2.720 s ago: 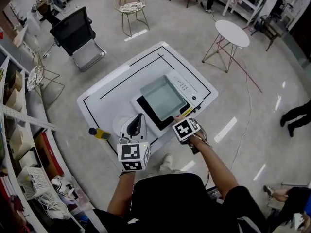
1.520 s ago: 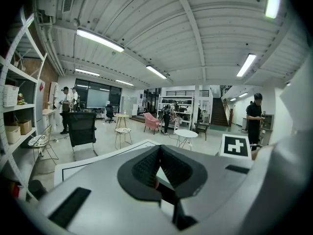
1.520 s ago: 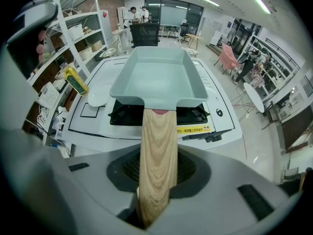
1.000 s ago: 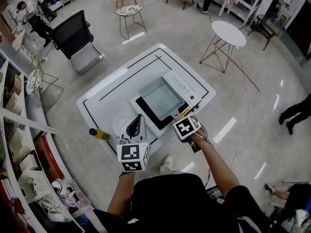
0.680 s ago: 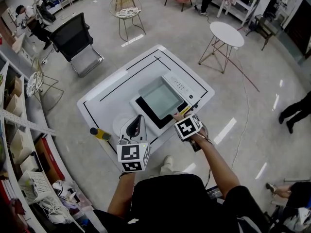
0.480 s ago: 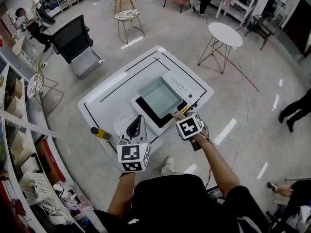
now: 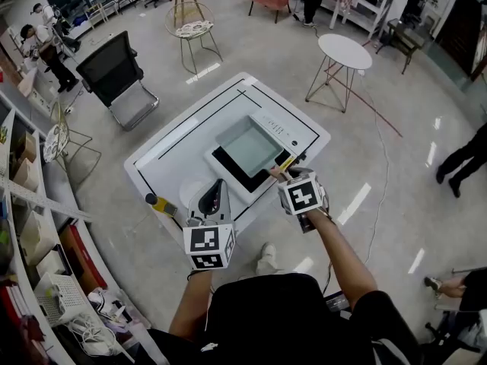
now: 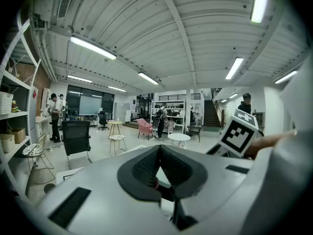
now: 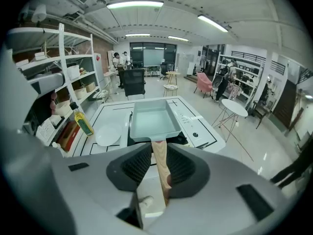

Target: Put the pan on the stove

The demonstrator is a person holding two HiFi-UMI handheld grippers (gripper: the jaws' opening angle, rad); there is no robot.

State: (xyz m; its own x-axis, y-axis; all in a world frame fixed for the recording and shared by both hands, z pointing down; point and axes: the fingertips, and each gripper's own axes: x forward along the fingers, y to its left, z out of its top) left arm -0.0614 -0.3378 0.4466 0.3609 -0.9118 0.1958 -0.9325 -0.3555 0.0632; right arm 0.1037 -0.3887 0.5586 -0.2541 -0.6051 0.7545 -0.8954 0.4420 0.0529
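Observation:
The pale teal square pan (image 7: 247, 144) sits on the black glass of the stove (image 7: 280, 133), with its wooden handle (image 7: 285, 163) pointing at the table's near edge. My right gripper (image 7: 289, 170) is at that handle. In the right gripper view the handle (image 9: 160, 173) runs between the jaws of the right gripper (image 9: 159, 148) from the pan (image 9: 153, 119). It lies against the right pad with a gap on the left, and the jaws are closing. My left gripper (image 7: 218, 186) is shut and empty above the table's near left part, and the left gripper (image 8: 159, 148) points up at the ceiling.
A white plate (image 7: 191, 192) and a yellow oil bottle (image 7: 161, 204) are on the table left of the stove. Beyond the table stand an office chair (image 7: 116, 71) and two round side tables (image 7: 344, 52). Shelves (image 7: 23, 204) line the left wall. People stand far off.
My right gripper has drawn back a little along the handle, toward the table's near right edge. The pan stays on the stove and the left gripper has not moved.

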